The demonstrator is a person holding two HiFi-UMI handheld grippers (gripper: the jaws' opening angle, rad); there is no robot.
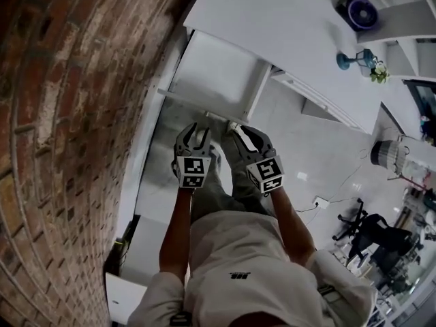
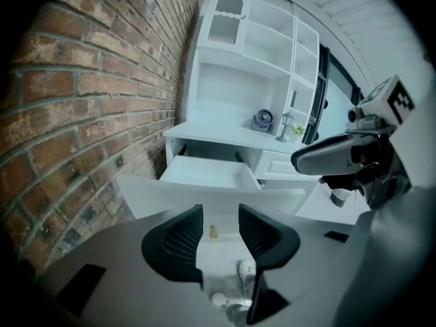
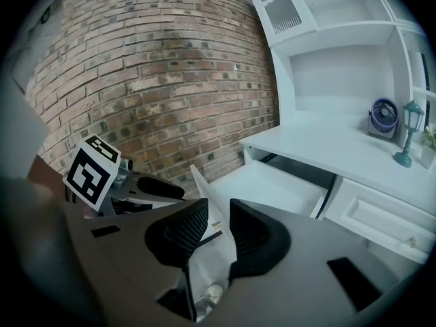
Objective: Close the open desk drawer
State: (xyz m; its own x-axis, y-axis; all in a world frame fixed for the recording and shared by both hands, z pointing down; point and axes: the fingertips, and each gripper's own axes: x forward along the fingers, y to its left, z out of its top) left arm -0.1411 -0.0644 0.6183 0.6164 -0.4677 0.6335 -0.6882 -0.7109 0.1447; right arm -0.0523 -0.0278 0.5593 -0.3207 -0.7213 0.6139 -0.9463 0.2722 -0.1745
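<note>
I hold my left tool [image 1: 193,140] and right tool [image 1: 240,133] spread and empty, near the open drawer [image 1: 216,70] front directly ahead, evidently for pushing.

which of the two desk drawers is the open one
The left drawer, by the brick wall: it is pulled out with its inside showing. The right drawer sits flush and shut.

A small blue fan [image 3: 383,120] stands near a teal lantern [image 3: 409,131]. A brick wall [image 1: 68,114] is at the left.
</note>
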